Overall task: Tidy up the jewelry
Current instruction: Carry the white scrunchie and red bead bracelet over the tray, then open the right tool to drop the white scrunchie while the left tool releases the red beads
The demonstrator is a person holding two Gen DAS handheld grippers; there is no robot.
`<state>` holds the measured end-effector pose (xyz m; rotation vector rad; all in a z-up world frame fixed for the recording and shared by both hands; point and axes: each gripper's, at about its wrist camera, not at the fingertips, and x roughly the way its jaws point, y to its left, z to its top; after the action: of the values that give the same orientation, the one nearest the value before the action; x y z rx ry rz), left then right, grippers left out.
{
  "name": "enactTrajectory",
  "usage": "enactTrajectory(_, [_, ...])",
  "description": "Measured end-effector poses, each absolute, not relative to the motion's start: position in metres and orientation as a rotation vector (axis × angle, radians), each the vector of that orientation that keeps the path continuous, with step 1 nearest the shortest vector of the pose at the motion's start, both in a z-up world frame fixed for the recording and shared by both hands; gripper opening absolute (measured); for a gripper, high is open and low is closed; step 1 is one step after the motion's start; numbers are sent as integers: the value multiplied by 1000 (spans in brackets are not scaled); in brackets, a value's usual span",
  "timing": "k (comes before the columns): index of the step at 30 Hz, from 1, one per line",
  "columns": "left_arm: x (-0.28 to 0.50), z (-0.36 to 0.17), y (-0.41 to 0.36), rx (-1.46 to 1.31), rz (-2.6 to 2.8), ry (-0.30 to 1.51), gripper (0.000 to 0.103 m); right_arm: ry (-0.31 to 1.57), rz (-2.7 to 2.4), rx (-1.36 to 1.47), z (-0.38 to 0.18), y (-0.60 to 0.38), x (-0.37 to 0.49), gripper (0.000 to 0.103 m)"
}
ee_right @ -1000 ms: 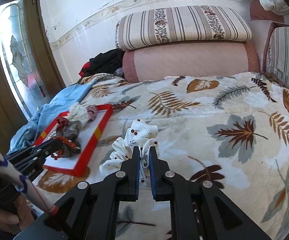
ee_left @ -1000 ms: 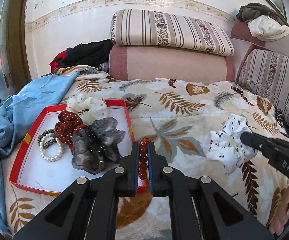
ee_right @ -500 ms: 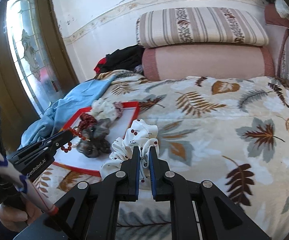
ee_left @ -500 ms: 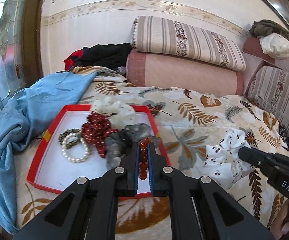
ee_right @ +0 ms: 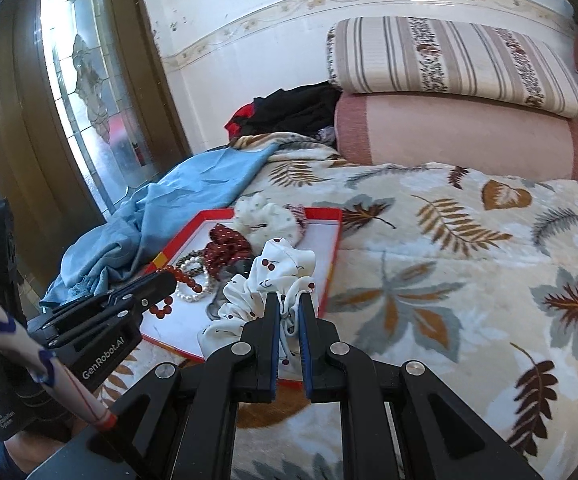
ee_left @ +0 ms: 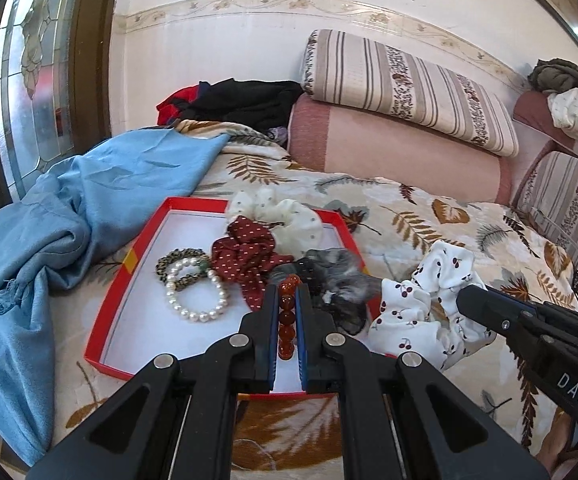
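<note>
My left gripper point(ee_left: 287, 292) is shut on a red bead bracelet point(ee_left: 286, 322) and holds it above the near part of the red-rimmed white tray point(ee_left: 129, 264). The bracelet point(ee_right: 181, 280) hangs from the left gripper point(ee_right: 171, 278) in the right wrist view. My right gripper point(ee_right: 289, 300) is shut on a white cherry-print scrunchie point(ee_right: 277, 276) above the tray's near right edge point(ee_right: 335, 256). It also shows in the left wrist view point(ee_left: 425, 312). In the tray lie a pearl bracelet point(ee_left: 197, 300), a dark red dotted scrunchie point(ee_left: 249, 256), a cream scrunchie point(ee_left: 285, 220) and a grey scrunchie point(ee_left: 337, 280).
The tray sits on a leaf-print blanket point(ee_right: 449, 248). A blue cloth point(ee_left: 69, 208) lies bunched along the tray's left side. Pink and striped bolsters point(ee_left: 401, 120) and dark clothes point(ee_left: 241, 100) lie at the back wall. A glass door point(ee_right: 89, 92) stands at the left.
Both grippers have moved left toward the tray with their loads. The red bracelet now hangs over the tray's inside, and the cherry scrunchie now overlaps the tray's right edge.
</note>
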<state>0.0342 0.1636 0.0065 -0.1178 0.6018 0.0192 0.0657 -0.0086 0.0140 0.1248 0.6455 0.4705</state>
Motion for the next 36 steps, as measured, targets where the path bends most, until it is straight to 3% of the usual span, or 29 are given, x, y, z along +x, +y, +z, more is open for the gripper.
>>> enactTrajectory(20, [65, -34, 237, -322, 175, 770, 8, 719, 512, 90, -11, 42, 94, 10])
enactTrajectory(36, [72, -56, 246, -338, 212, 854, 8, 788, 485, 34, -47, 62, 102, 11])
